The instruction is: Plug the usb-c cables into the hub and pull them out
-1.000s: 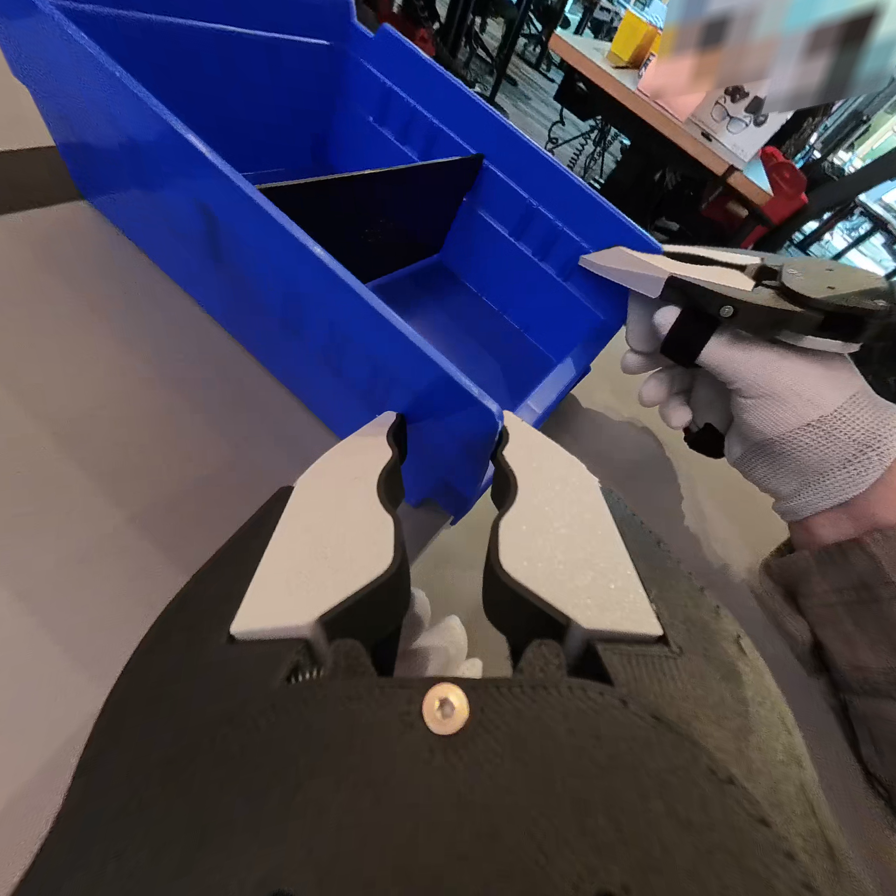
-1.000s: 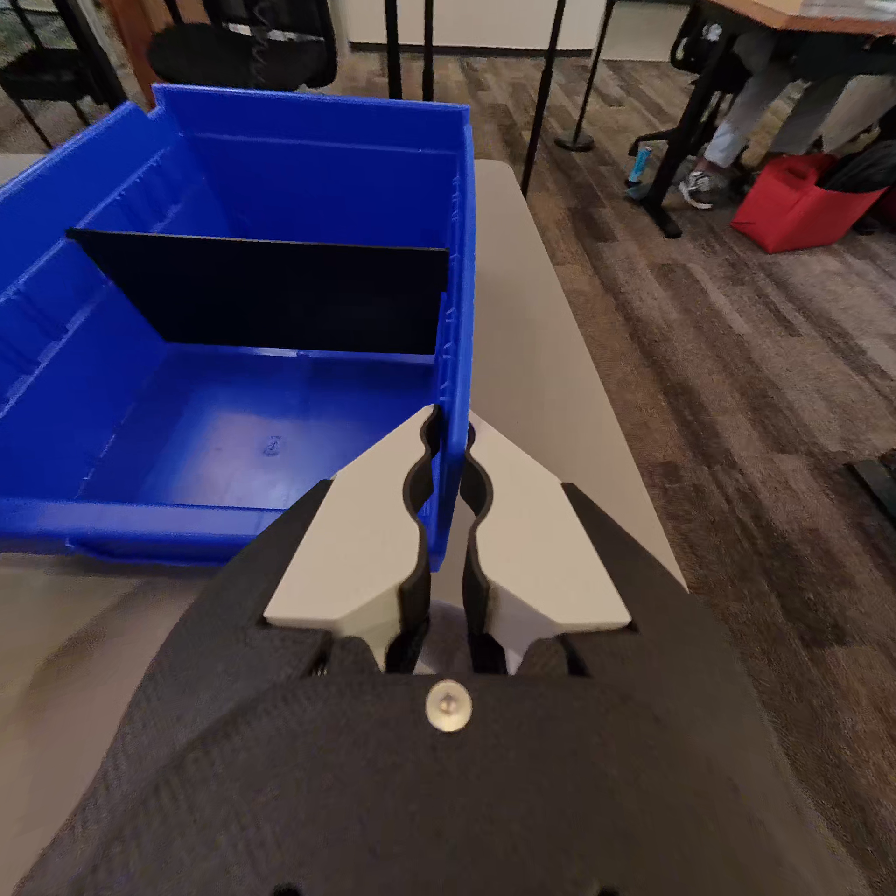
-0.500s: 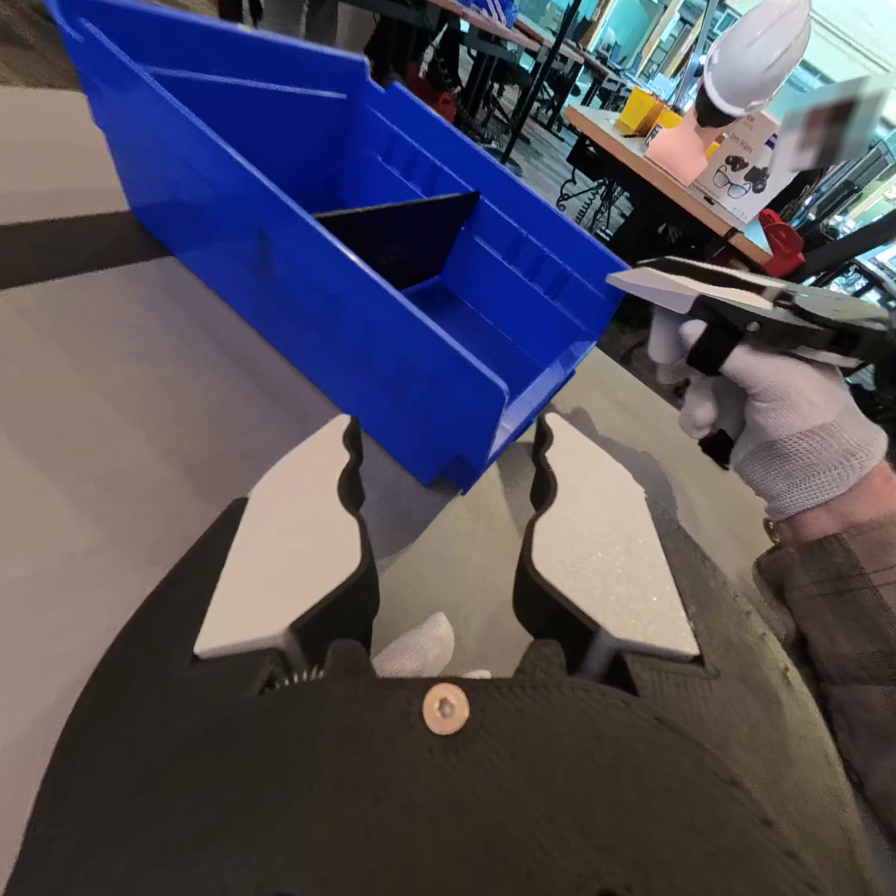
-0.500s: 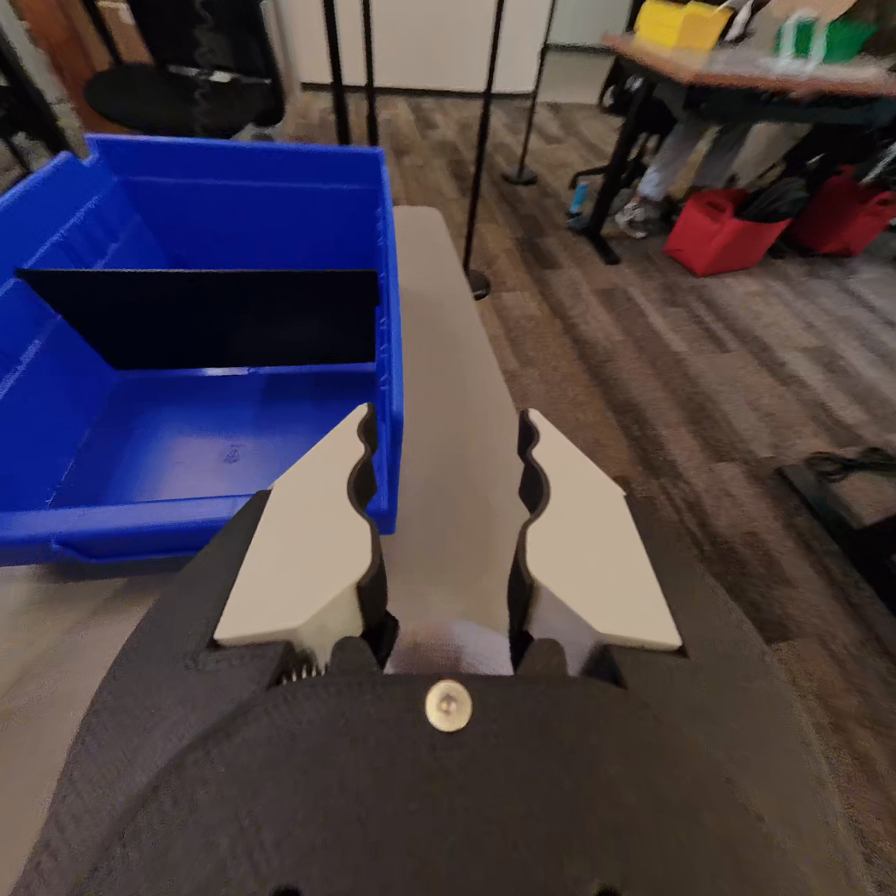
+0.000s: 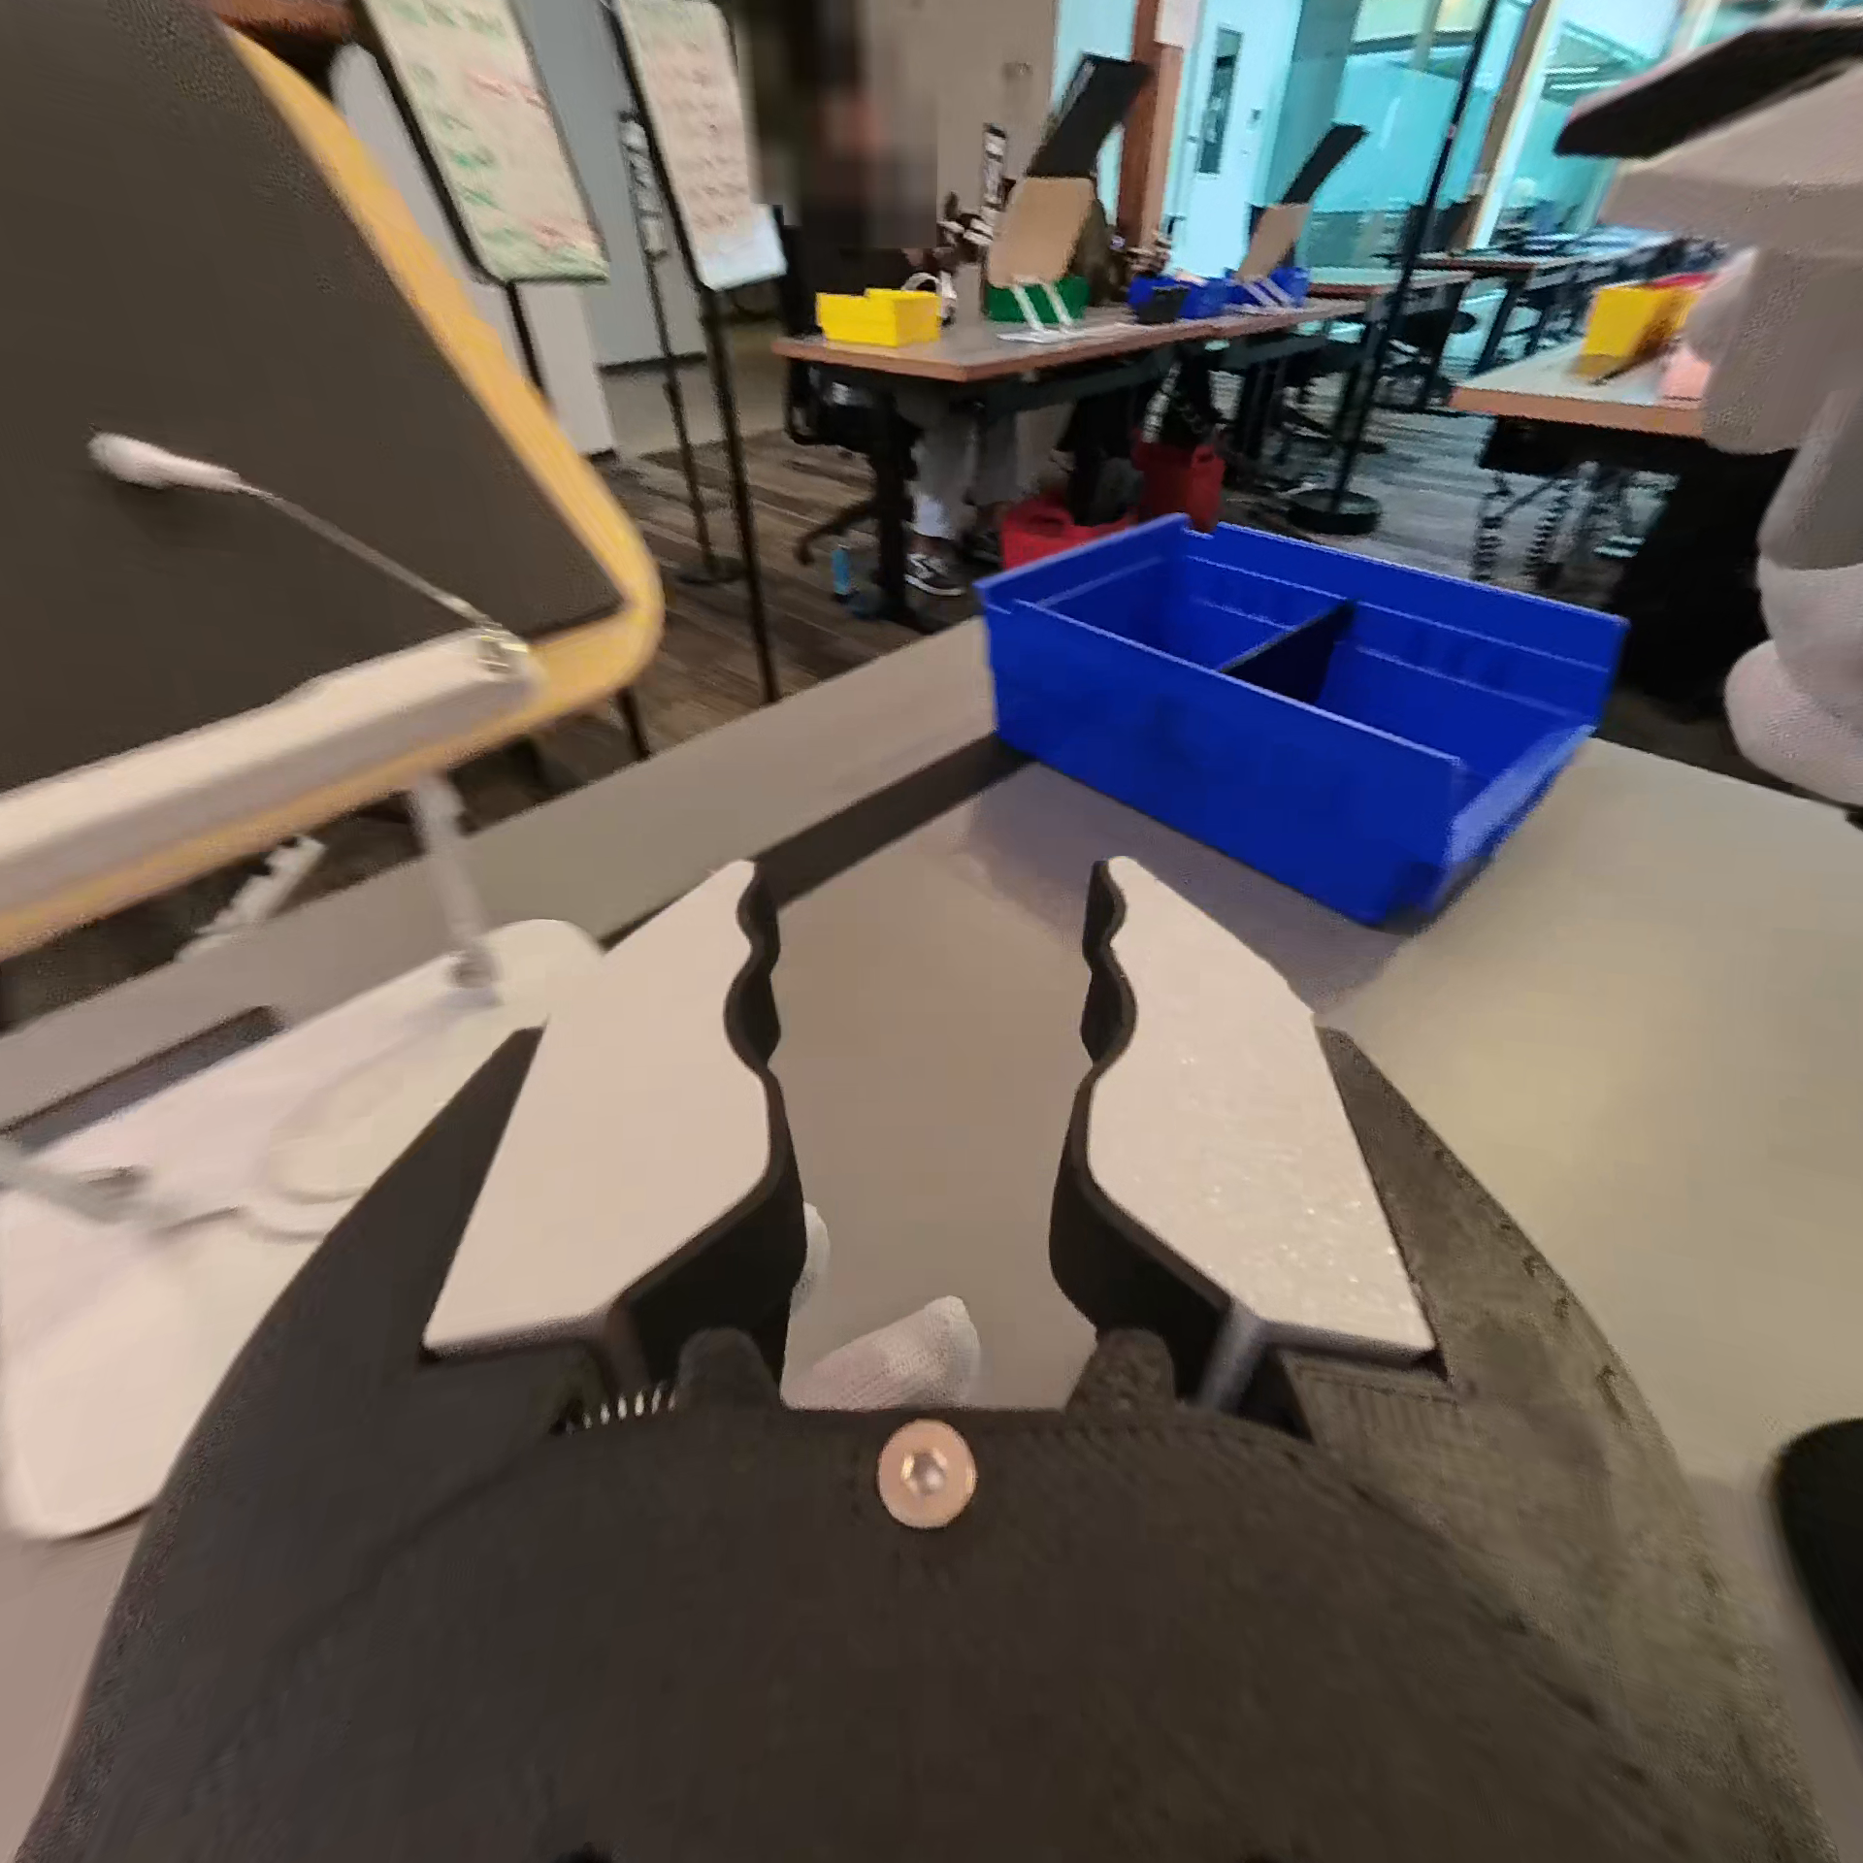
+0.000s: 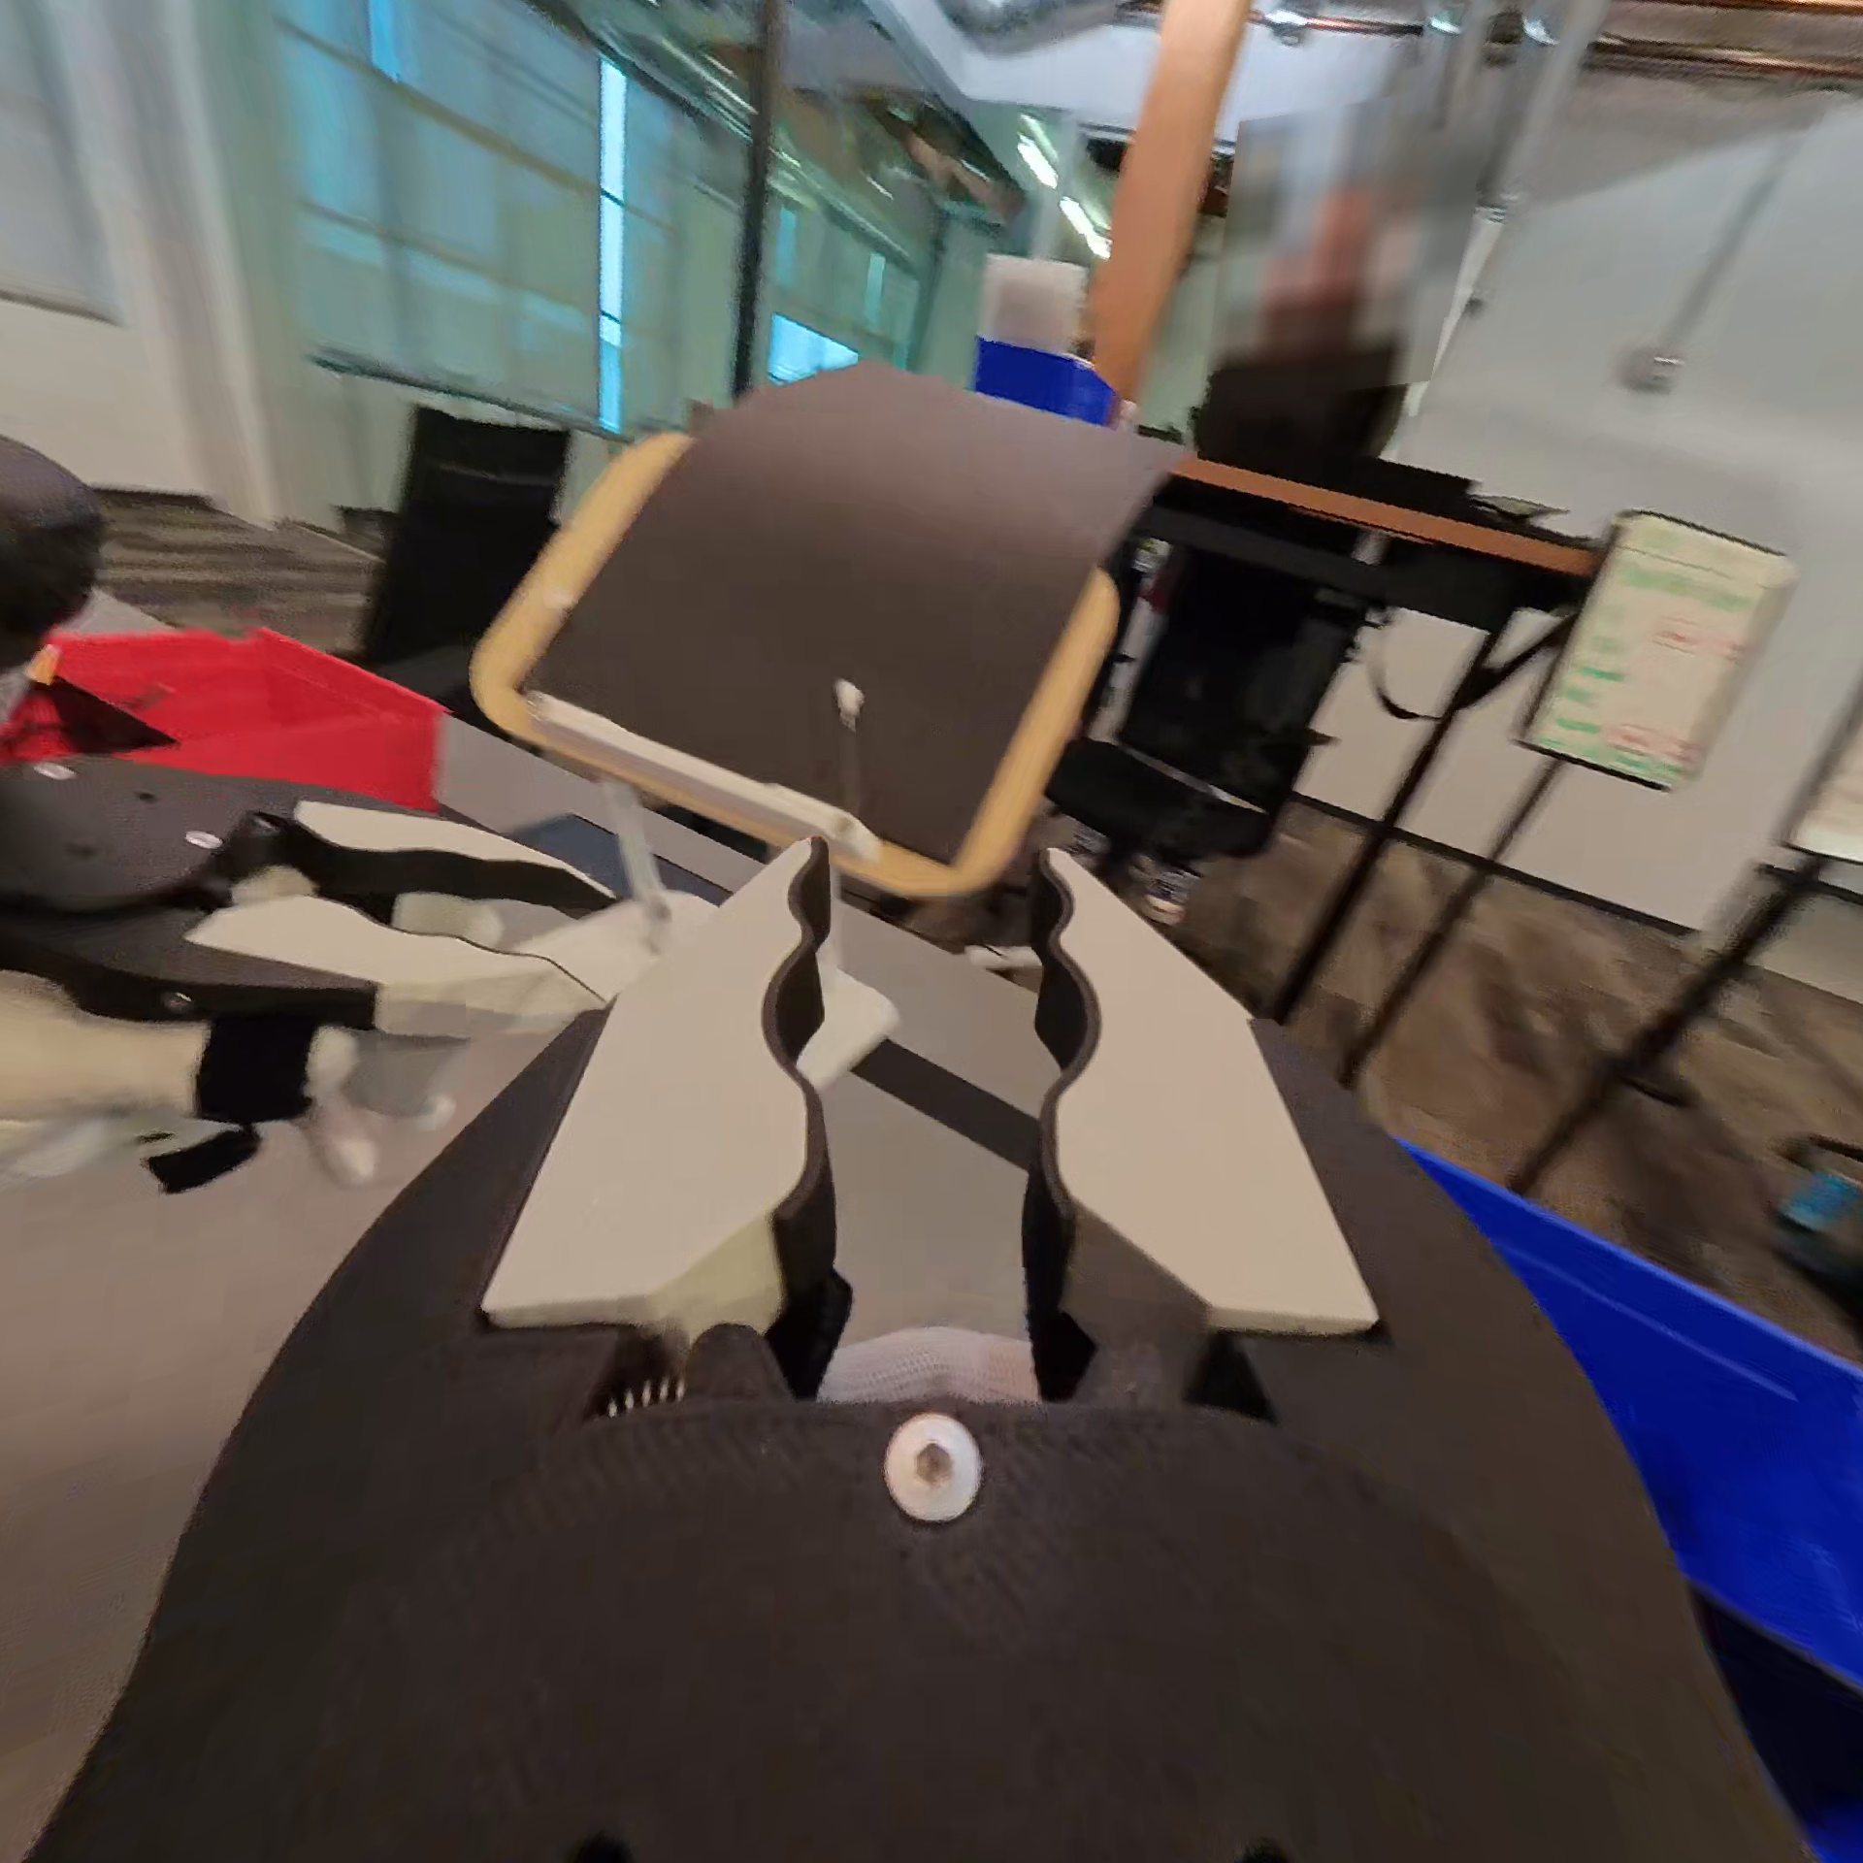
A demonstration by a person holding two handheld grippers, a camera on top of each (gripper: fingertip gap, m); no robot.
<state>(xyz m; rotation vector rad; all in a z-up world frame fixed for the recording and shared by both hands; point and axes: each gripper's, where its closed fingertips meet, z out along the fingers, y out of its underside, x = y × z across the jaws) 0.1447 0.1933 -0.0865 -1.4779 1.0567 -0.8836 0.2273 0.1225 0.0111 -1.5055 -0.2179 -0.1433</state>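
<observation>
A dark panel with a wooden rim (image 6: 827, 625) stands tilted on a white stand (image 6: 852, 1018) on the grey table. A white bar (image 6: 696, 776) runs along its lower edge. A thin white cable with a white tip (image 6: 847, 706) lies against the panel. The panel (image 5: 202, 383) and bar (image 5: 252, 746) fill the left of the left wrist view. My right gripper (image 6: 933, 867) is open and empty, facing the panel's lower edge at a short distance. My left gripper (image 5: 927, 887) is open and empty over bare table; it also shows in the right wrist view (image 6: 605, 948), beside the stand.
A blue bin with a black divider (image 5: 1290, 706) sits on the table ahead of the left gripper; its wall (image 6: 1663, 1361) is at the right gripper's right. A red bin (image 6: 252, 696) stands beyond the left gripper. A gloved hand (image 5: 1805, 484) is at the right edge. Desks and whiteboards stand behind.
Both grippers opened off the blue bin's walls and swung away from it toward the panel. The bin rests on the table, farther off. Both views are motion-blurred.
</observation>
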